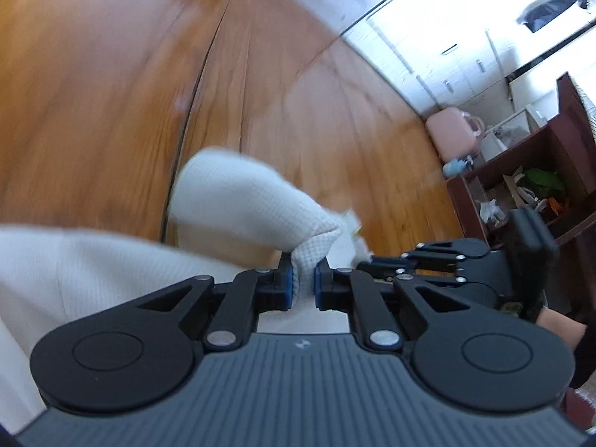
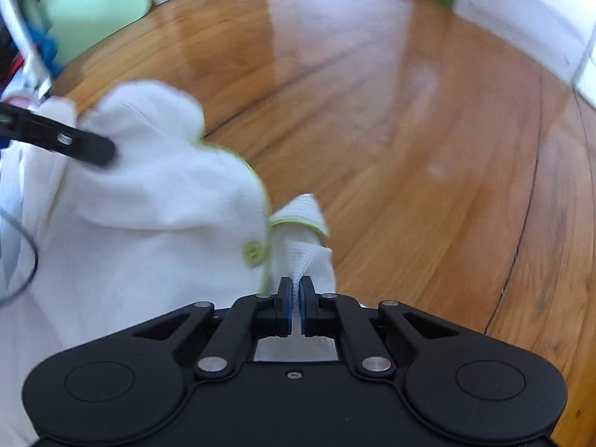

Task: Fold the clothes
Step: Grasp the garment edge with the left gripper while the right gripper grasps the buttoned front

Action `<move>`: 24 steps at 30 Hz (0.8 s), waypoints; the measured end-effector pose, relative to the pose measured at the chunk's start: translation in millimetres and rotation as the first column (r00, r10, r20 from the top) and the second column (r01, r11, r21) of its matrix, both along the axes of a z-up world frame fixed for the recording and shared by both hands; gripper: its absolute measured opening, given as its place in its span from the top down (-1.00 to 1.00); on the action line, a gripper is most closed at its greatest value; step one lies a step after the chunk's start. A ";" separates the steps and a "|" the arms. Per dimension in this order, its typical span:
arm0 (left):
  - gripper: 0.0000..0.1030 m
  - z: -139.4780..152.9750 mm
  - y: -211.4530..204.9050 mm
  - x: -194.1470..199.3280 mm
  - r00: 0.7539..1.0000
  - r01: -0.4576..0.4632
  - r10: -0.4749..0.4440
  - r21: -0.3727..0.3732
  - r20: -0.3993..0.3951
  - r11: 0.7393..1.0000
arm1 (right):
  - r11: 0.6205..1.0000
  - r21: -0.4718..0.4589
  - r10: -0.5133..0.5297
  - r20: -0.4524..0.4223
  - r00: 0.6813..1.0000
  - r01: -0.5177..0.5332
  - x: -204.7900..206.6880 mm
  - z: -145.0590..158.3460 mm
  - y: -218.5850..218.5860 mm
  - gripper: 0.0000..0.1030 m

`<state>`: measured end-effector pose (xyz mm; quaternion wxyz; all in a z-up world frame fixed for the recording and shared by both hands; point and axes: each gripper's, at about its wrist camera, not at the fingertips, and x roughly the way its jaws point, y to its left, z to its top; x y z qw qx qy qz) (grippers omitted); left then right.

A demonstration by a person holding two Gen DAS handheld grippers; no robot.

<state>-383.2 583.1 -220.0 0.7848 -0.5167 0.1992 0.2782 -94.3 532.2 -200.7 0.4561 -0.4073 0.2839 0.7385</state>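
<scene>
A white knit garment [image 1: 242,201] with green trim and a green button [image 2: 253,252] is held up over a wooden floor. My left gripper [image 1: 302,283] is shut on a fold of its white fabric. My right gripper [image 2: 296,298] is shut on another pinch of the garment [image 2: 156,201] near the buttoned edge. The right gripper also shows at the right of the left wrist view [image 1: 462,260]. A left finger [image 2: 63,138] shows at the left of the right wrist view, against the cloth. Both views are motion-blurred.
The wooden floor [image 2: 409,130] lies below. A dark wooden shelf [image 1: 540,171] with clutter and a pink bag [image 1: 452,132] stand at the right of the left wrist view. White cabinets [image 1: 465,56] are behind. A pale green object [image 2: 93,3] is at upper left.
</scene>
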 end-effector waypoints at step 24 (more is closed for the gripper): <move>-0.09 -21.5 18.7 14.6 0.953 0.108 -0.098 0.020 -0.287 0.994 | 0.858 -0.202 0.419 -0.255 0.871 -0.472 -87.8 59.3 -116.9 0.78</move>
